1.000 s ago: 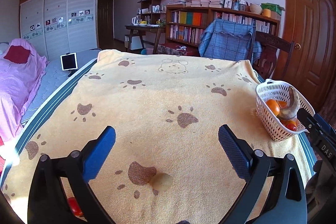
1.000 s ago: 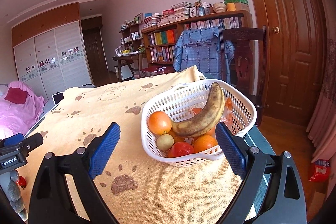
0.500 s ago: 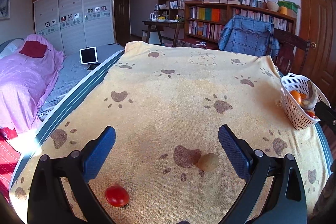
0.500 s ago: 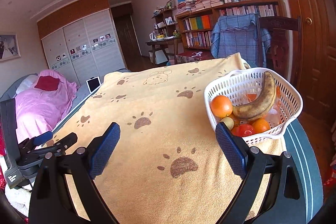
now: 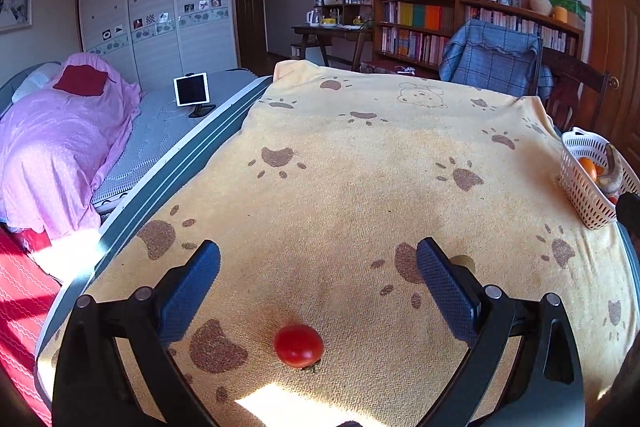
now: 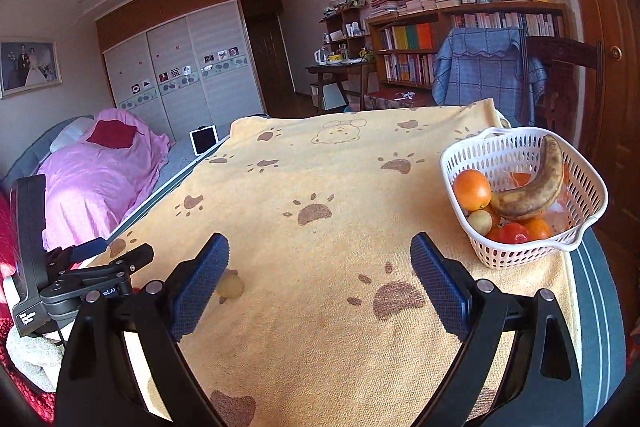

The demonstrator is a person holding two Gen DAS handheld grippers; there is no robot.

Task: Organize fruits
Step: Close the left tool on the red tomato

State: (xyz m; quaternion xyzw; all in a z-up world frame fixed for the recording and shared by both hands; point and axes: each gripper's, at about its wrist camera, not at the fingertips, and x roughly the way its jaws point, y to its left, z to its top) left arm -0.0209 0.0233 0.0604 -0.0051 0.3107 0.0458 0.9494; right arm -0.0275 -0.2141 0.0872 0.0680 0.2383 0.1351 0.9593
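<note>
Worktop cloth (image 5: 360,187) is terry towel, matt, nubby, yellow with brown paw prints. Tomato (image 5: 298,345) has smooth, glossy skin. Basket (image 6: 516,259) is white perforated plastic with a slight sheen. Banana (image 6: 532,187) peel is dull and brown-mottled; orange (image 6: 472,189) is finely pitted. Left tool (image 5: 318,279) and right tool (image 6: 320,279) have matt black plastic arms, blue rubbery dimpled pads (image 6: 438,285) and shiny metal pins. Door (image 6: 600,47) is varnished wood.

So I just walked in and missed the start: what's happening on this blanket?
A person with two handheld grippers is gathering fruit into the white basket, which already holds a banana, oranges and more. Both grippers are open and empty. The left gripper points at a red tomato; a small yellowish fruit also lies loose.
</note>
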